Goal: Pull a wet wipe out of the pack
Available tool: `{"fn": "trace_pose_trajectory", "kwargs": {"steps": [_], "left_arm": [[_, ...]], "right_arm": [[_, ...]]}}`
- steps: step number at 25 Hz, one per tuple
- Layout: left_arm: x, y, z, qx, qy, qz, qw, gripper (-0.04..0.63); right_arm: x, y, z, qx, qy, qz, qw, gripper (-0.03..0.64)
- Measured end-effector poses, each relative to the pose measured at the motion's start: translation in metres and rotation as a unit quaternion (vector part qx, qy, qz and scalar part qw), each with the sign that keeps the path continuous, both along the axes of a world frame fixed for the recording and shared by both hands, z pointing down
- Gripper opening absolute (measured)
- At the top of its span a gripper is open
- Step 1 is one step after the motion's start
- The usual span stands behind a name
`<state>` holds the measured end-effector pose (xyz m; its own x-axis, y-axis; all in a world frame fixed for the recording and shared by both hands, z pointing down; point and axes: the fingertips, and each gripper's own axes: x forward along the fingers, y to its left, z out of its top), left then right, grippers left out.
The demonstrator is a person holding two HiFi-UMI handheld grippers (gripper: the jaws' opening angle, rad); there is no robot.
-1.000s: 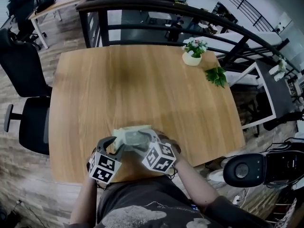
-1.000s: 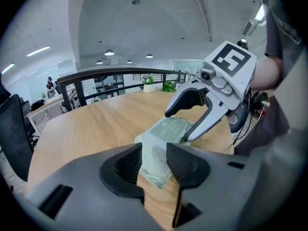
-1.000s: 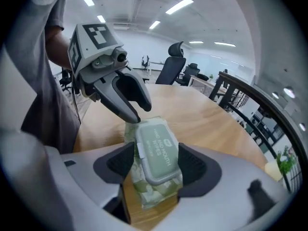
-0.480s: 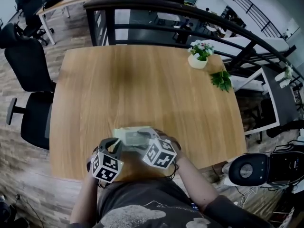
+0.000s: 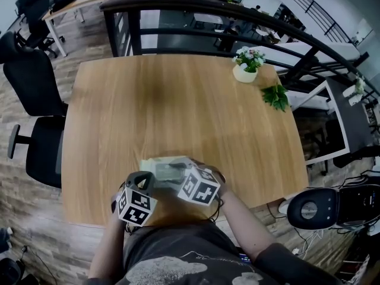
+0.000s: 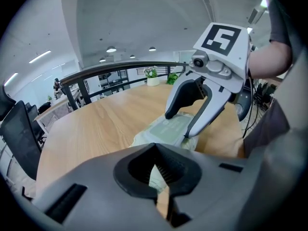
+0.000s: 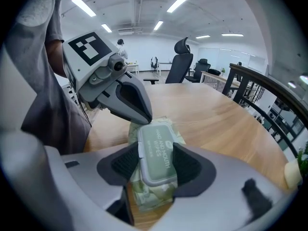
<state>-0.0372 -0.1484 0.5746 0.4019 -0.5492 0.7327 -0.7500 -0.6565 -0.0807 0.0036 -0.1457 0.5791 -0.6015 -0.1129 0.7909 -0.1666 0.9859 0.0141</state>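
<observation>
Left tongs are pressed together on the near crimped end of the wet wipe pack, which lies by the table's near edge. Right tongs have just been closing, pads now against both sides of the stiff lid. The pack looks light, squashy and slick-filmed (it will slide), so I'd anchor the wrapper and lift the lid's lip. The lid reads "HAND MOUTH WIPES".
</observation>
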Motion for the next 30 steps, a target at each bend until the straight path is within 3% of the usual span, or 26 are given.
{"fn": "trace_pose_trajectory", "kwargs": {"steps": [22, 30], "left_arm": [[-0.0011, -0.0016, 0.0019, -0.018, -0.006, 0.009, 0.9998, 0.012], [-0.0011, -0.0031, 0.0021, -0.014, -0.012, 0.004, 0.9998, 0.011]], "right_arm": [[-0.0006, -0.0001, -0.0023, -0.054, -0.010, -0.001, 0.998, 0.221], [-0.0010, -0.0056, -0.0053, -0.088, -0.037, 0.006, 0.995, 0.216]]}}
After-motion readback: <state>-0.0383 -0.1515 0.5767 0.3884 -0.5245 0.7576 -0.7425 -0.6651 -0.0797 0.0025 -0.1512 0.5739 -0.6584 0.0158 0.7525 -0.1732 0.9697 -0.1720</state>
